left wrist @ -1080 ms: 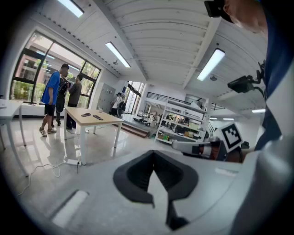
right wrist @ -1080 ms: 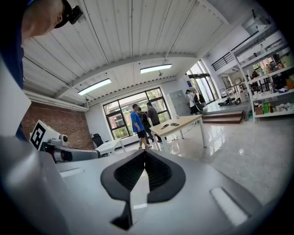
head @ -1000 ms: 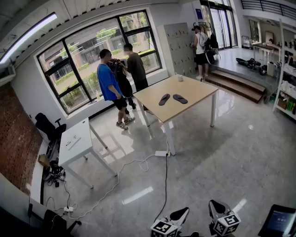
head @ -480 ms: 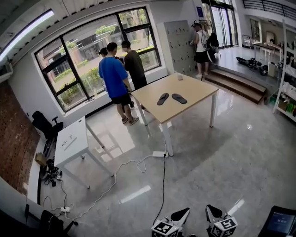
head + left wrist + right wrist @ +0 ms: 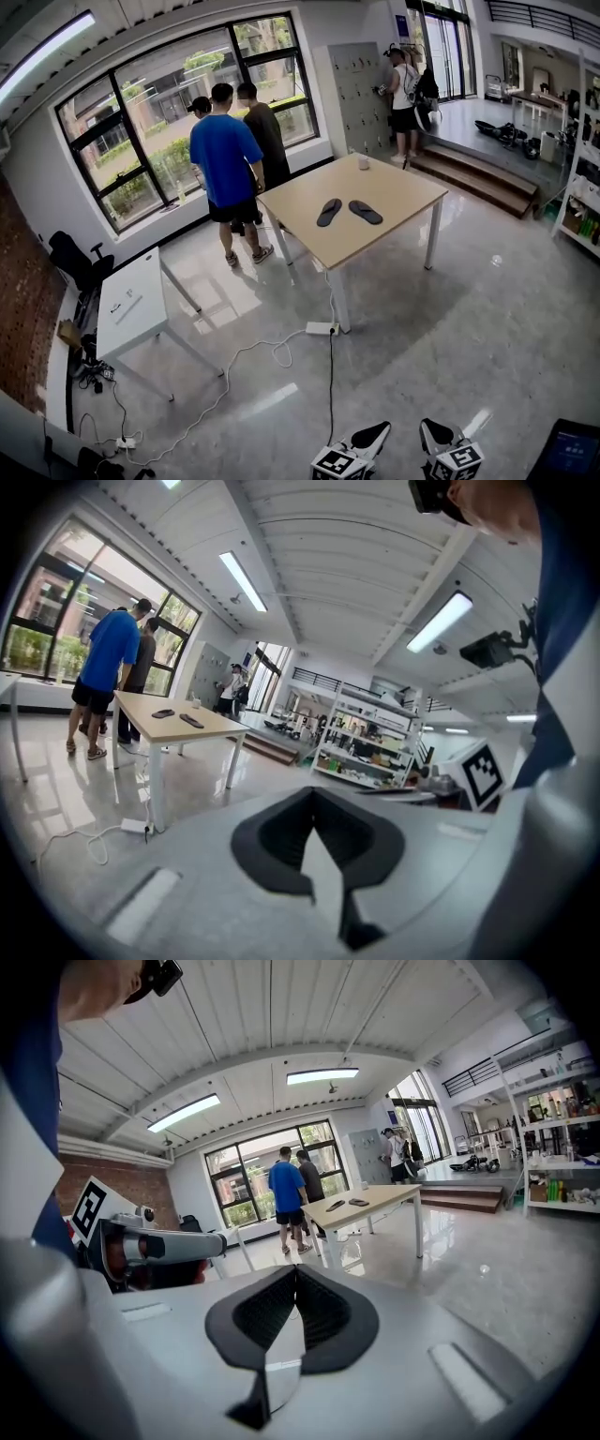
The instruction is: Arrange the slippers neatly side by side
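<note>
I stand in a big bright room on a glossy grey floor (image 5: 450,319), with a wide black-framed window (image 5: 141,103) across the far wall and a brick wall (image 5: 23,309) on the left. Low steps (image 5: 478,178) rise at the far right. A pale wooden table (image 5: 394,202) stands well away from me, and a person in a blue shirt (image 5: 224,159) is at its far left corner, with others beside. A smaller white table (image 5: 131,305) sits nearer the brick wall.

The two dark slippers, the left slipper (image 5: 329,212) and the right slipper (image 5: 365,212), lie apart on the wooden table, splayed in a V. A power strip (image 5: 321,328) lies by the table leg.

My left gripper (image 5: 314,841) and right gripper (image 5: 295,1302) are low before me, both with jaws pressed together and nothing in them.
</note>
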